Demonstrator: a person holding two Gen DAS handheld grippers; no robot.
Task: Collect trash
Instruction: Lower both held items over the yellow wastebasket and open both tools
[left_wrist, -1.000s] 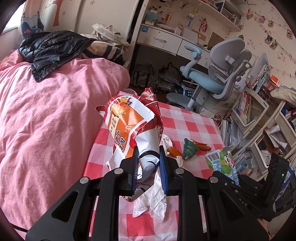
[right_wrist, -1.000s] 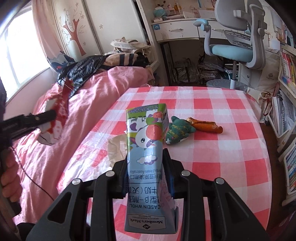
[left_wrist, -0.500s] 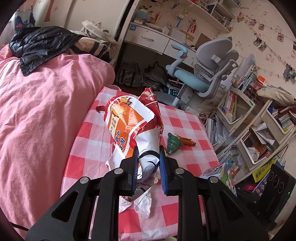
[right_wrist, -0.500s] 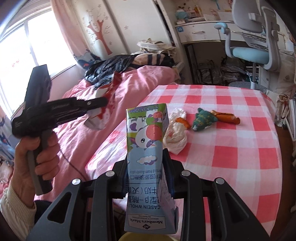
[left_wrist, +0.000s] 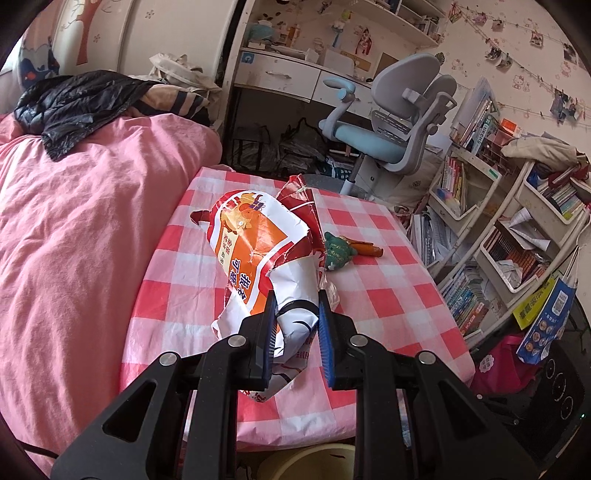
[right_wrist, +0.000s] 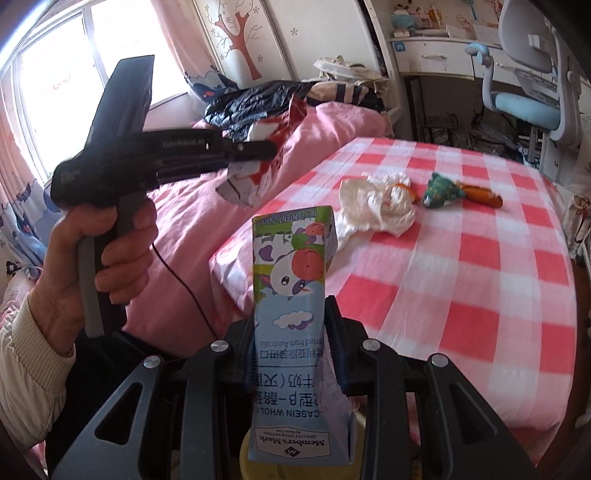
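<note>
Left gripper (left_wrist: 296, 319), lower centre of its own wrist view: blue-padded jaws nearly closed, clamped on a crumpled snack bag (left_wrist: 258, 258).

Right gripper (right_wrist: 293, 332), lower centre of its view: jaws pressed against both sides of an upside-down milk carton (right_wrist: 295, 317).

Left hand (right_wrist: 92, 258), left of the right wrist view: fingers wrapped round the grey handle, cream sleeve (right_wrist: 29, 369) at the wrist, tool pointing right.

We are in a child's bedroom at home. We see a bed (left_wrist: 92, 229) with a pink cover, a desk (left_wrist: 295, 74) with drawers and a pale blue chair (left_wrist: 399, 122) before it, crowded bookshelves (left_wrist: 480, 229), cartoon pictures strung along the wall, and a window (right_wrist: 74, 74) with pink curtains.
</note>
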